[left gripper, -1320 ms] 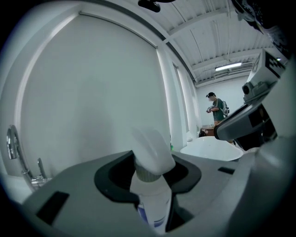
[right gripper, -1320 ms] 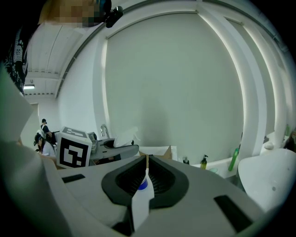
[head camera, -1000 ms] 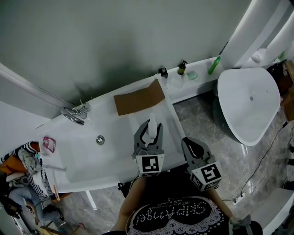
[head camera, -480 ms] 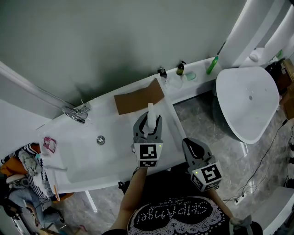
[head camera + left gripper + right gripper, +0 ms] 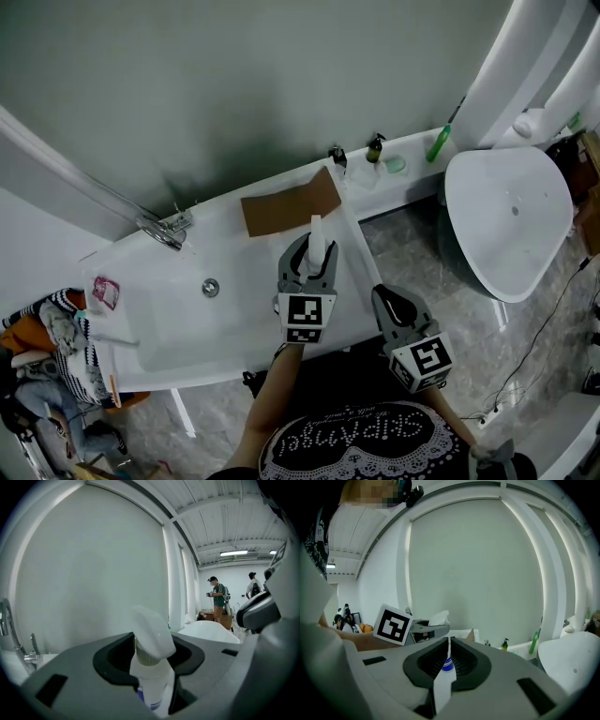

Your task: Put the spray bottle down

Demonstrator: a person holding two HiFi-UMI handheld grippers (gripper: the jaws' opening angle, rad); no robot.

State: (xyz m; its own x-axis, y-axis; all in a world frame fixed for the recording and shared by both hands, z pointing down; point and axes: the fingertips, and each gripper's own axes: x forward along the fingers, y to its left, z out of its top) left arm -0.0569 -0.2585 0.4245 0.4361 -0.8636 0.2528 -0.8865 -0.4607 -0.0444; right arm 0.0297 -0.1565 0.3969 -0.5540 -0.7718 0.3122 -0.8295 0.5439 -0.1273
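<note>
A white spray bottle (image 5: 317,240) stands upright between the fingers of my left gripper (image 5: 308,251), over the near rim of the white bathtub (image 5: 169,323). In the left gripper view its trigger head (image 5: 151,632) rises above the jaws. My left gripper (image 5: 153,670) is shut on the bottle's neck and shoulder. My right gripper (image 5: 393,298) hangs to the right of the tub, over the floor. In the right gripper view my right gripper (image 5: 448,665) is shut on a slim white bottle with a blue collar (image 5: 443,681).
A brown cardboard sheet (image 5: 289,202) lies across the tub's right end. A chrome faucet (image 5: 165,229) is on the far rim. Small bottles (image 5: 375,147) and a green bottle (image 5: 438,142) stand on the ledge. A white basin (image 5: 511,216) is at the right. Clothes (image 5: 52,330) lie at the left.
My left gripper has rolled slightly with the spray bottle still in it and stays over the tub's rim. The right gripper has not moved.
</note>
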